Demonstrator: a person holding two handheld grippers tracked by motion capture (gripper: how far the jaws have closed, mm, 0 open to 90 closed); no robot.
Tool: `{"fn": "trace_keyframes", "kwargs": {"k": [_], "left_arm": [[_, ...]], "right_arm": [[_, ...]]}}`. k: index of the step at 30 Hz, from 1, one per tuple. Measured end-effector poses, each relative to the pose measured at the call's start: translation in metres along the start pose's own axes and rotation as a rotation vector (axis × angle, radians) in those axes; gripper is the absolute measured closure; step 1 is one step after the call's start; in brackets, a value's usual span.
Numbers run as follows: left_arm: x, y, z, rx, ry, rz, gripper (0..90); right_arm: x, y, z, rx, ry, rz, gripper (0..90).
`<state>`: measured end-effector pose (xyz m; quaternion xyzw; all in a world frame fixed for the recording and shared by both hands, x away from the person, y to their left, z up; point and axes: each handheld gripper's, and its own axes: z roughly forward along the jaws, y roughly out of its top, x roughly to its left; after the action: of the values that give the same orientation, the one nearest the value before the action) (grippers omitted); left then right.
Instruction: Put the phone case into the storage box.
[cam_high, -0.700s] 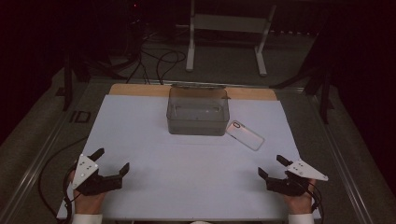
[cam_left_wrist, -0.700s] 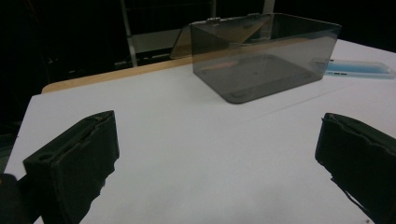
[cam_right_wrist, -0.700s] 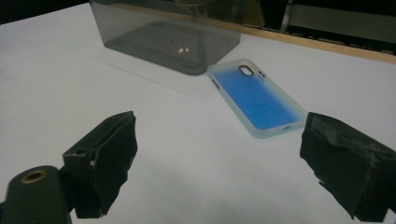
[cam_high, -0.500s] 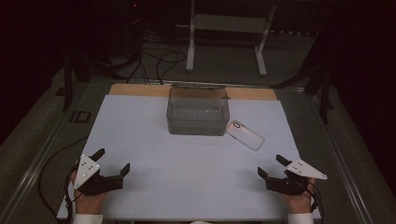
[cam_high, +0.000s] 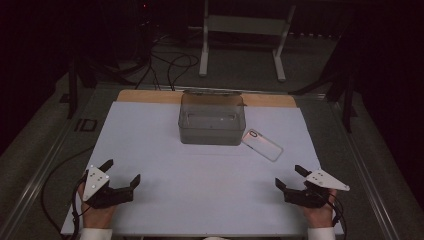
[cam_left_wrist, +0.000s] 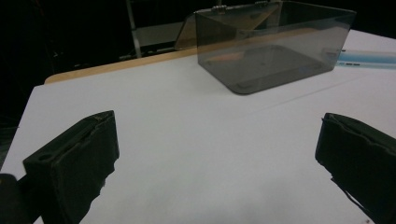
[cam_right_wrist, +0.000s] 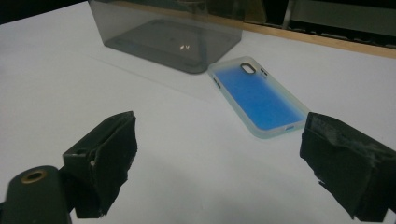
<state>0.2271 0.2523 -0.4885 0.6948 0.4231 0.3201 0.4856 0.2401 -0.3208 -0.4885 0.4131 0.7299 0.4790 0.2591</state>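
A clear smoky plastic box (cam_high: 212, 119) (cam_left_wrist: 273, 44) (cam_right_wrist: 170, 32) stands open-topped at the far middle of the white table (cam_high: 210, 175), its lid hinged back. A phone case (cam_high: 262, 144) (cam_right_wrist: 258, 95), translucent with a blue inside, lies flat just right of the box. My left gripper (cam_high: 121, 171) (cam_left_wrist: 215, 154) rests open near the front left edge, with nothing between its jaws. At the front right my right gripper (cam_high: 290, 176) (cam_right_wrist: 219, 158) is open too, and the case lies a little beyond its jaws.
A wooden strip (cam_high: 145, 96) runs along the table's far edge. Beyond it on the dark floor stand a metal stand (cam_high: 245, 30) and loose cables (cam_high: 170, 65). Metal rails (cam_high: 45, 165) flank the table on both sides.
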Motion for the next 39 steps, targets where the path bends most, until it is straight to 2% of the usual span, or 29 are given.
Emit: {"fn": "trace_keyframes", "kwargs": {"k": [12,28,39], "left_arm": [[-0.001,0.001,-0.001,-0.004,0.019,0.001,0.4],[-0.006,0.001,0.001,-0.011,0.01,0.007,0.4],[-0.007,0.0,0.002,-0.004,0.007,0.011,0.4]], "right_arm": [[0.004,0.014,0.001,-0.008,-0.002,-0.009,8.8],[0.002,0.03,0.011,0.019,0.011,-0.013,8.7],[0.002,0.04,0.019,0.05,-0.005,-0.016,8.7]]}}
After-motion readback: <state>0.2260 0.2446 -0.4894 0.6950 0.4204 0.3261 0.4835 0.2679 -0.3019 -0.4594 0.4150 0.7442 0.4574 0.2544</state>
